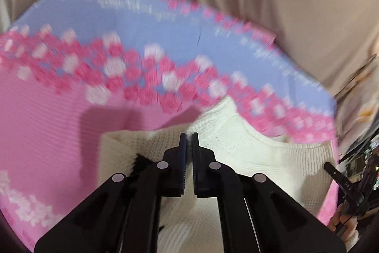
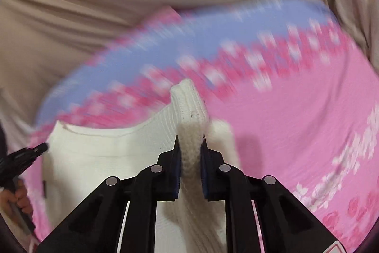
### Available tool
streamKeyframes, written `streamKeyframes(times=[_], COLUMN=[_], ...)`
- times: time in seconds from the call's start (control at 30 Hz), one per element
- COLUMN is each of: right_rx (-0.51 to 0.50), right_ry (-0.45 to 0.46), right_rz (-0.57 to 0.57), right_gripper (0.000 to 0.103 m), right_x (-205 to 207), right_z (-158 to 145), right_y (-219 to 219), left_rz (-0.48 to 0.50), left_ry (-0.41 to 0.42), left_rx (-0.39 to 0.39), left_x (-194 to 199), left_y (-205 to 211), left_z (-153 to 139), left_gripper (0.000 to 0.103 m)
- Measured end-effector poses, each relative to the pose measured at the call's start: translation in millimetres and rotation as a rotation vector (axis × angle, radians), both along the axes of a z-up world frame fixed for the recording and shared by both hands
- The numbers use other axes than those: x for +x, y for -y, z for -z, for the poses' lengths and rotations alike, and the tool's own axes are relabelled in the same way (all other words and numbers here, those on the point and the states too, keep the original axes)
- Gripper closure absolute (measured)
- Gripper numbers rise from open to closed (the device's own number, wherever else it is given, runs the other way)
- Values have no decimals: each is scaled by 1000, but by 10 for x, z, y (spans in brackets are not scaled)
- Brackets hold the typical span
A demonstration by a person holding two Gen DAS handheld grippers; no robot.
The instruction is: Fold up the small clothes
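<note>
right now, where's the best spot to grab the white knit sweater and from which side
Grip a thick doubled edge near a shoulder, as the right hand-held gripper does on the white knit sweater: that bunched fold stands up off the pink floral sheet, so the fingers can close across it from the near side. The flat body offers no raised edge to pinch.

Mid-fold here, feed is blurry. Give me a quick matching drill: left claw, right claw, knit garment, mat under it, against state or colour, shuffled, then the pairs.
Things:
1. left claw
2. right claw
3. knit garment
4. mat

States or colours:
A. pink with a blue band and flower print
B. cream white
C. fingers nearly together, thin fabric between them at most
D. clamped on a thick folded bundle of knit

Pairs: 1-C, 2-D, 3-B, 4-A
</note>
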State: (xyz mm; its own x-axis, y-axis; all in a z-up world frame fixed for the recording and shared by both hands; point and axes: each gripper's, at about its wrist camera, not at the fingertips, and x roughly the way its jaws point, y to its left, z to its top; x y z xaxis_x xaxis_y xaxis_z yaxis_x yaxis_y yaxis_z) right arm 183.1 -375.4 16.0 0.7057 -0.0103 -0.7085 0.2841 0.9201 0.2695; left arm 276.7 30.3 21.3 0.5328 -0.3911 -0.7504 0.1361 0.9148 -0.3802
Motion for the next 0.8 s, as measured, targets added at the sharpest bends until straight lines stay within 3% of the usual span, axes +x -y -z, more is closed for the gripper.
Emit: streamKeyframes(times=[0.1, 0.17, 0.23, 0.3, 0.37, 0.43, 0.53, 0.57, 0.67, 0.73, 0.8], right_rx=[8, 3, -4, 0, 3, 0, -101, -112, -82, -42, -46], right_ry=[125, 126, 48, -156, -320, -221, -93, -59, -86, -125, -148], right_rz=[-72, -89, -72, -39, 16, 50, 43, -2, -207, -332, -414], right_gripper=[90, 90, 88, 88, 92, 88, 82, 82, 82, 83, 84], right_x=[-211, -120, 123, 450, 560, 336, -85, -248, -465, -502, -491], right_z=[-361, -382, -145, 407, 770, 537, 134, 41, 81, 259, 440], right_y=[-116, -86, 17, 176, 252, 186, -81, -239, -821, -1244, -1543], left_rz=[-55, -99, -126, -142, -173, -186, -183, -174, -73, -5, 53], left_ry=[51, 45, -1, -103, -179, -158, -74, -58, -18, -36, -82], left_rx=[-35, -19, 16, 60, 101, 104, 164, 172, 179, 160, 168], left_x=[-234, -214, -62, 146, 197, 104, -230, -331, -726, -932, -1070], left_y=[-281, -373, -382, -336, -290, -264, -188, -161, 103, 329, 625], left_z=[-322, -325, -109, 352, 695, 683, 323, 242, 13, 50, 273], left_gripper=[100, 100, 100, 100, 99, 97, 97, 97, 94, 88, 85])
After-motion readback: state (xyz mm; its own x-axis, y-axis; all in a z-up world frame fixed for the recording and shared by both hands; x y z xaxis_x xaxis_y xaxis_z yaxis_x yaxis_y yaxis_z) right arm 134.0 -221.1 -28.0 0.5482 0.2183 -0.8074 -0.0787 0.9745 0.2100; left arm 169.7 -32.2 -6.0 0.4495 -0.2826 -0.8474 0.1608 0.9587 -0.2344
